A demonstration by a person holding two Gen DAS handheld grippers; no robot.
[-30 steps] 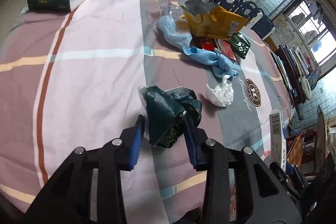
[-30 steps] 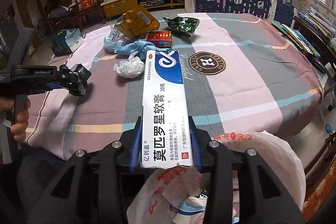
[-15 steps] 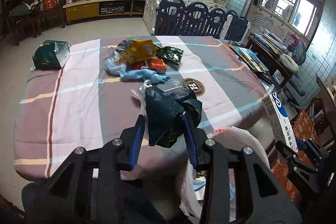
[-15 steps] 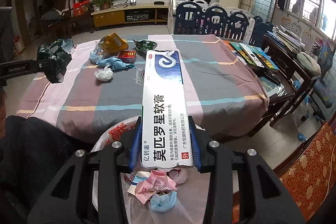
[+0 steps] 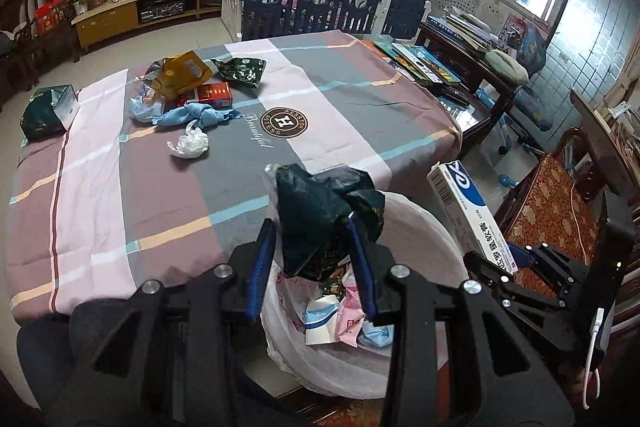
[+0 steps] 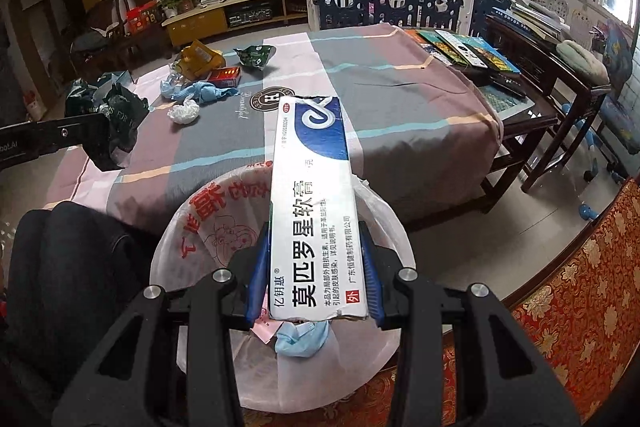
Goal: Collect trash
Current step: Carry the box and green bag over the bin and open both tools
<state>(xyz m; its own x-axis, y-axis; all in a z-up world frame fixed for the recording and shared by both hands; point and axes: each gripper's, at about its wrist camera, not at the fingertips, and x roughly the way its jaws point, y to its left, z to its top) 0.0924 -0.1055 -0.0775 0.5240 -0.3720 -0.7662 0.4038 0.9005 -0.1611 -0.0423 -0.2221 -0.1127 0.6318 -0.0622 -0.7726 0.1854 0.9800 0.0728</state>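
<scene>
Left tongs (image 5: 316,261) clenched on crumpled dark green wrapper (image 5: 324,219), held over white-lined bin (image 5: 420,227). Right tongs (image 6: 316,277) grasping long white ointment box (image 6: 314,211) above same bin. Beyond, on counter (image 5: 352,115): white wad (image 5: 191,145), blue cloth (image 5: 196,115), red box (image 5: 214,94), yellow bag (image 5: 182,73).

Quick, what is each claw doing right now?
Left gripper: shut on the dark green wrapper, above the white trash bag.
Right gripper: shut on the ointment box.

Left claw (image 5: 312,263) with dark green wrapper (image 5: 324,223) moved from table to above bin bag (image 5: 416,227)
</scene>
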